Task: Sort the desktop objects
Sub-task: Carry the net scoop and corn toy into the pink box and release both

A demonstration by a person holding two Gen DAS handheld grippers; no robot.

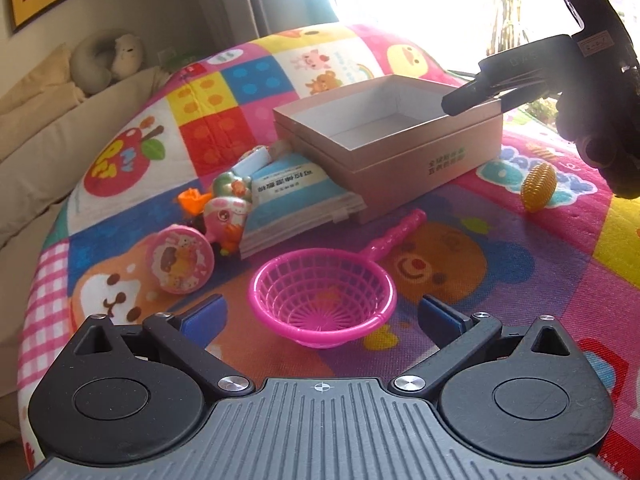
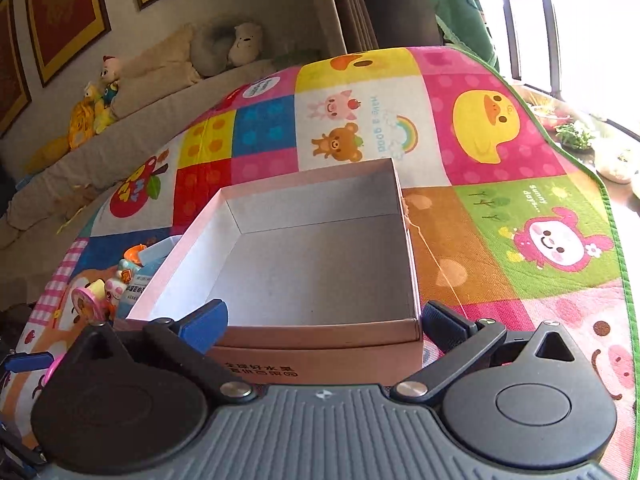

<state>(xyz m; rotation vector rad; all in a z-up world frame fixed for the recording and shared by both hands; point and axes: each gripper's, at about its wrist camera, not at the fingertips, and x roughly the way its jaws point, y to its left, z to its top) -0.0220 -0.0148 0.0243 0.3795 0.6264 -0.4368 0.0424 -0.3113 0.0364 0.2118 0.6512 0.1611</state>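
Right now my left gripper (image 1: 320, 316) hangs released, jaws spread wide on either side of the pink toy strainer (image 1: 322, 298), which lies bowl-up on the play mat (image 1: 520, 280) covering the desk, its handle pointing toward the cardboard box (image 1: 400, 152). My right gripper (image 2: 322, 320) is released too and carries nothing, poised over the near wall of the box, which looks empty inside.

As I judge it, the strainer is the piece to lift first. I would lower the left gripper until the pads sit level with the rim, then close across the bowl gently, since the thin plastic mesh will likely flex and could pop out. Gripping low on the rim, or shifting to the handle, should hold better.

Other items wait beside the box: a round pink toy (image 1: 181, 260), a small cartoon figure (image 1: 226, 216) leaning against a stack of flat packets (image 1: 296, 200), and a yellow ridged ball (image 1: 538, 186) well apart on the right. I would keep the right gripper out of the drop path.
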